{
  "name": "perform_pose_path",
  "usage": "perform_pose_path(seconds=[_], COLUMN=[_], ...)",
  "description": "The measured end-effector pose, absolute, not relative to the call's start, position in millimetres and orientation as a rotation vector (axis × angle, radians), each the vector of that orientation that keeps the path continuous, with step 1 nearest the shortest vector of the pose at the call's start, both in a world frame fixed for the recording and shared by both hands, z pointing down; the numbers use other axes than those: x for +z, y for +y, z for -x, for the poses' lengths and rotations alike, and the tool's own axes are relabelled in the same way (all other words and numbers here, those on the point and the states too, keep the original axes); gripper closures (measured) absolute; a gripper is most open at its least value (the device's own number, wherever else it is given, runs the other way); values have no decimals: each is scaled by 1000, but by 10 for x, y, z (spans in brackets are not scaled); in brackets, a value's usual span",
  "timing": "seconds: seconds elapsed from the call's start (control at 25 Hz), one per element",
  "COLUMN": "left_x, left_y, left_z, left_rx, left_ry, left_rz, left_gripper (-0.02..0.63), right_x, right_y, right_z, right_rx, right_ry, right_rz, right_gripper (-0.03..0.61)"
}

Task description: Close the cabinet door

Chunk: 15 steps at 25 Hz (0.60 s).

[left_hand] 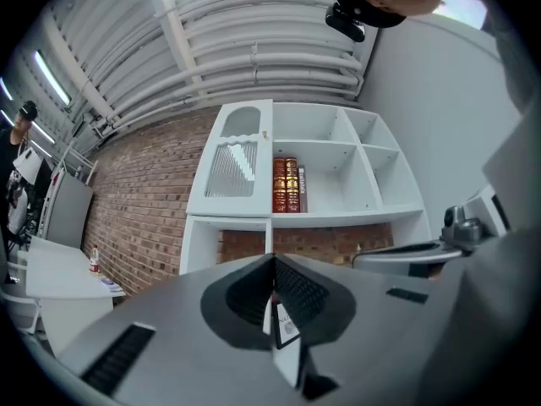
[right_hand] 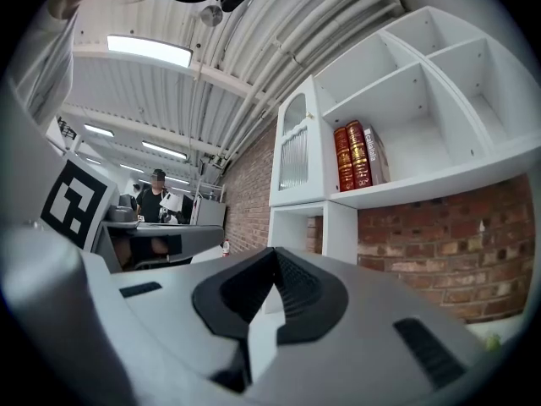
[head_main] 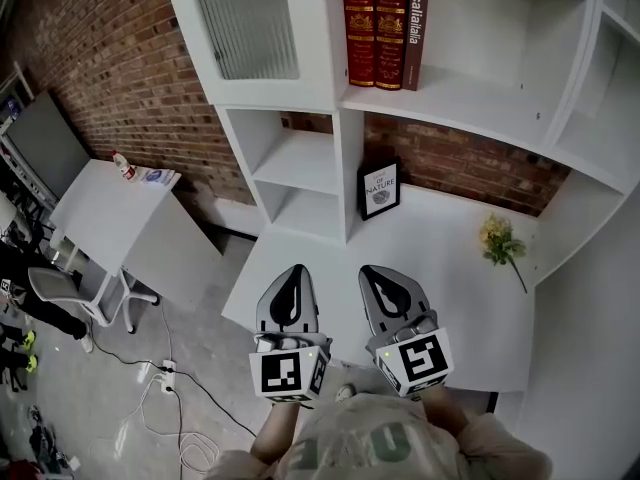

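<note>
Ahead and above both grippers rises a smooth white shelf unit (head_main: 348, 178) of square compartments, backed by rough red brick. Its one cabinet door (head_main: 245, 23), arch-topped with ribbed glass, sits up and left of the left gripper (head_main: 294, 278) and looks flush. The left gripper and right gripper (head_main: 378, 274) each press ridged black jaws together on nothing; above them stand three hardback books (head_main: 385, 28), two red and one brown.

The cabinet door (head_main: 245, 23) runs off the head view's top edge, and so do the books (head_main: 385, 13) to its right. The print under the large word on the framed picture (head_main: 380, 188) is too small to read. In the left gripper view the left tool (left_hand: 273, 262) covers all but a sliver of that picture. A person (left_hand: 17, 167) at far left is cut off by the frame's edge.
</note>
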<state>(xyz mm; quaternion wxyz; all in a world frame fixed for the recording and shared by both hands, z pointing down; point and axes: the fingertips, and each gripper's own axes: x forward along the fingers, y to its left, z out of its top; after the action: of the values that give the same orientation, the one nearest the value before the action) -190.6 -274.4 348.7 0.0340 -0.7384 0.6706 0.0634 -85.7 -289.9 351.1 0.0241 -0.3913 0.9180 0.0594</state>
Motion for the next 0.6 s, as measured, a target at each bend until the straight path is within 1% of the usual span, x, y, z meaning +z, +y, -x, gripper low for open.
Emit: perform_pose_path(seconds=[0.6], left_x=[3467], left_y=[-2680], left_z=[1887], left_rx=[228], left_ry=[2064], left_rz=[2278], left_gripper=[600], right_x=[3526], right_y=[-2857], right_z=[822], right_rx=[173], right_ry=[2843], right_rz=[1214], right_gripper=[561])
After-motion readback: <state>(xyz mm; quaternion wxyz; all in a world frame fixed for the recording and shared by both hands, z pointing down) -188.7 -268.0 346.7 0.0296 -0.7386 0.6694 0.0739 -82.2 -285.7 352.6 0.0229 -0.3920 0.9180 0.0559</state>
